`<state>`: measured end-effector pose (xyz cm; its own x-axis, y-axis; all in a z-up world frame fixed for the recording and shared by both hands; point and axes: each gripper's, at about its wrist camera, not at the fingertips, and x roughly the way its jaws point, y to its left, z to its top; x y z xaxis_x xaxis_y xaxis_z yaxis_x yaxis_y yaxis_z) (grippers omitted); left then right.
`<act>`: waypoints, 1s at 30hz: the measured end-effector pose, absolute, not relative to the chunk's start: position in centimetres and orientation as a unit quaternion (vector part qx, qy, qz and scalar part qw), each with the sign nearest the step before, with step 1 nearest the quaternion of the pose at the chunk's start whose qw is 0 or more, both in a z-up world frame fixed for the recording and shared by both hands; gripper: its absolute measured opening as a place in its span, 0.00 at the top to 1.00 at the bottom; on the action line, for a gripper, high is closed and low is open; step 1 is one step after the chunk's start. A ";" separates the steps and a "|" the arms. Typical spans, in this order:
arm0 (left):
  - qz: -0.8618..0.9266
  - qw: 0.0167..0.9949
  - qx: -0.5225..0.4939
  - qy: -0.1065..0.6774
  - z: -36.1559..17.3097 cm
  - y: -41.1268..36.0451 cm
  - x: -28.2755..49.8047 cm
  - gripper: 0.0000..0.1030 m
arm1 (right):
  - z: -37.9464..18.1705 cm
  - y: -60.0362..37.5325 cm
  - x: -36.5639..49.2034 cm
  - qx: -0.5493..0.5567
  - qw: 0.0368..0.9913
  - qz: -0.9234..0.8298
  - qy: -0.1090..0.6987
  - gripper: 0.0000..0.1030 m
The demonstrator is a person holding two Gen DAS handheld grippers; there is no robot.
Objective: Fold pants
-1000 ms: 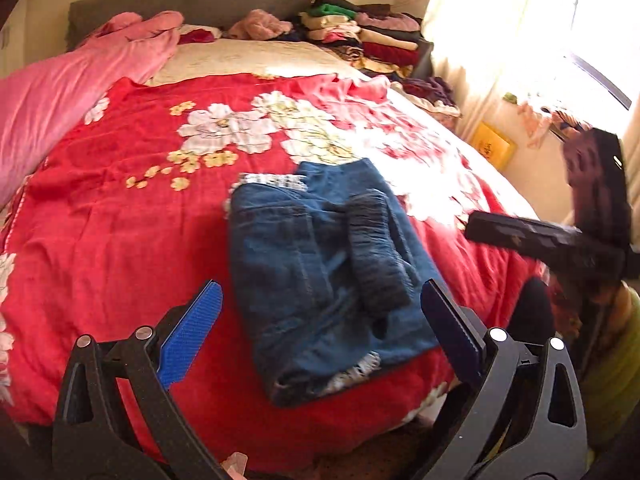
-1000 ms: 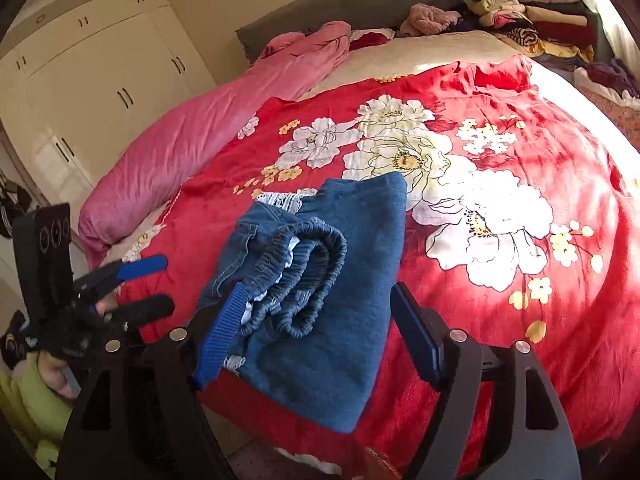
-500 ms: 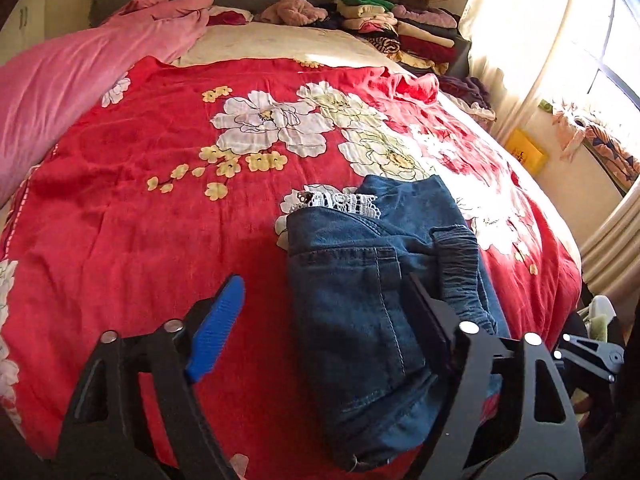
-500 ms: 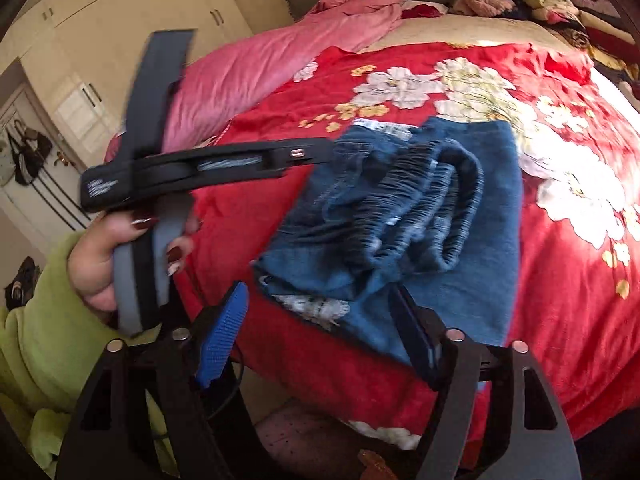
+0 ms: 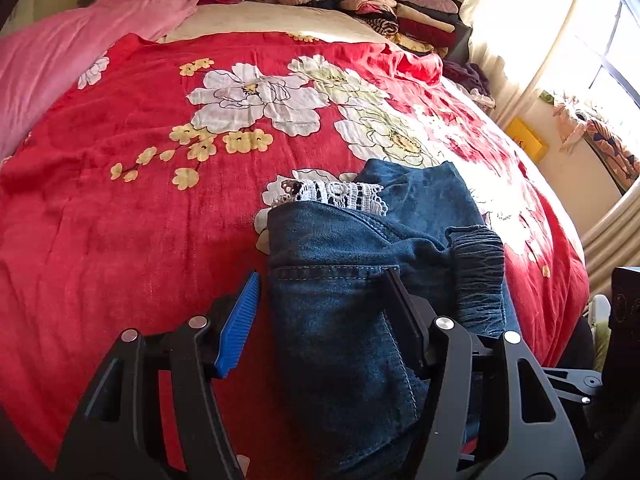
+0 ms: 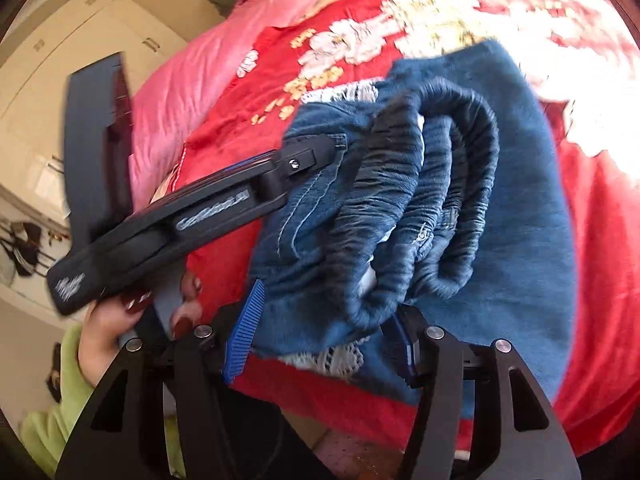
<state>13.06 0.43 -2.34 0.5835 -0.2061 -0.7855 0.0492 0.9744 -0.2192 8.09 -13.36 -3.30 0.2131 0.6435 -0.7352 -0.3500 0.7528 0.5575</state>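
Observation:
Folded blue denim pants (image 5: 344, 320) lie on the red flowered bed cover (image 5: 120, 240), white lace trim (image 5: 340, 192) at the far end. My left gripper (image 5: 322, 276) points down over their left edge, jaws closing, denim between them; the blue pad stands just off the edge. In the right wrist view my right gripper (image 6: 328, 308) straddles the near edge of the pants (image 6: 520, 240) below the gathered elastic waistband (image 6: 400, 200), jaws closing, pads not pressing. The left gripper (image 6: 320, 148) shows there over the pants' left corner, in a hand (image 6: 104, 324) with a green sleeve.
A pink quilt (image 5: 60, 60) runs along the bed's left side. Stacked folded clothes (image 5: 400, 12) sit at the headboard's right end. A bright window (image 5: 600, 60) is to the right, a cream wardrobe (image 6: 60, 60) to the left. The bed edge is right below both grippers.
Both grippers have come down and closer to the pants and their jaws have narrowed. The left gripper slid from the bare cover onto the pants' left edge. The right wrist view has rolled.

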 end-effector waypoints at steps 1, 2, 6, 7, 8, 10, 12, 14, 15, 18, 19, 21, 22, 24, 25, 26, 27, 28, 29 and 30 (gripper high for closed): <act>-0.071 0.886 -0.086 0.451 -2.4 0.4 13.0 0.48 | -3.5 -13.3 8.2 0.140 0.768 0.322 0.535 0.64; -0.070 0.885 -0.085 0.451 -2.5 0.4 13.0 0.48 | -3.6 -13.3 8.2 0.135 0.773 0.326 0.528 0.76; -0.066 0.886 -0.087 0.451 -2.6 0.6 13.1 0.42 | -2.7 -14.4 6.9 0.120 0.766 0.371 0.510 0.89; -0.067 0.886 -0.089 0.451 -2.6 0.7 13.0 0.41 | -2.5 -14.8 6.3 0.108 0.770 0.374 0.506 0.91; -0.068 0.886 -0.089 0.450 -2.6 0.7 13.0 0.40 | -2.5 -15.2 6.0 0.100 0.771 0.374 0.505 0.91; -0.070 0.886 -0.088 0.450 -2.6 0.7 13.0 0.37 | -3.3 -16.1 5.9 0.108 0.768 0.362 0.517 0.91; -0.072 0.885 -0.087 0.451 -2.6 0.5 13.0 0.37 | -4.5 -16.3 6.2 0.110 0.764 0.347 0.533 0.91; -0.072 0.885 -0.083 0.452 -2.6 0.3 12.9 0.37 | -5.1 -16.0 6.3 0.106 0.760 0.346 0.540 0.90; -0.071 0.886 -0.081 0.451 -2.6 0.2 12.9 0.37 | -4.9 -15.8 6.3 0.100 0.763 0.346 0.537 0.90; -0.067 0.887 -0.080 0.449 -2.4 0.3 12.9 0.37 | -4.3 -15.7 6.2 0.090 0.767 0.348 0.531 0.83; -0.066 0.888 -0.081 0.449 -2.4 0.4 12.8 0.37 | -4.0 -16.0 6.0 0.091 0.769 0.348 0.528 0.82; -0.065 0.888 -0.082 0.448 -2.4 0.5 12.8 0.37 | -3.9 -16.2 5.9 0.090 0.770 0.347 0.527 0.80; -0.065 0.888 -0.081 0.448 -2.3 0.5 12.7 0.37 | -3.9 -16.4 6.0 0.090 0.771 0.346 0.527 0.79; -0.064 0.889 -0.080 0.447 -2.2 0.4 12.6 0.37 | -3.6 -16.8 5.6 0.087 0.773 0.346 0.525 0.77; -0.064 0.889 -0.079 0.446 -2.1 0.4 12.6 0.37 | -3.4 -16.7 5.7 0.085 0.775 0.344 0.523 0.75; -0.064 0.890 -0.079 0.445 -2.1 0.4 12.5 0.37 | -3.2 -16.9 5.5 0.081 0.779 0.343 0.519 0.73; -0.064 0.890 -0.078 0.444 -2.0 0.4 12.4 0.37 | -2.9 -17.0 5.4 0.078 0.782 0.342 0.515 0.68; -0.064 0.891 -0.077 0.444 -1.9 0.4 12.3 0.37 | -2.6 -17.1 5.2 0.073 0.787 0.339 0.510 0.59; -0.064 0.891 -0.076 0.442 -1.7 0.4 12.2 0.37 | -2.2 -17.2 5.1 0.066 0.794 0.333 0.504 0.53; -0.064 0.892 -0.075 0.440 -1.5 0.5 12.1 0.37 | -1.8 -17.4 5.0 0.060 0.802 0.329 0.496 0.49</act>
<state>12.07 0.46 -1.54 0.6041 -0.1805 -0.7762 0.0477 0.9804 -0.1909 4.95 -17.43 -1.82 0.2929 0.5867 -0.7550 -0.4670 0.7768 0.4225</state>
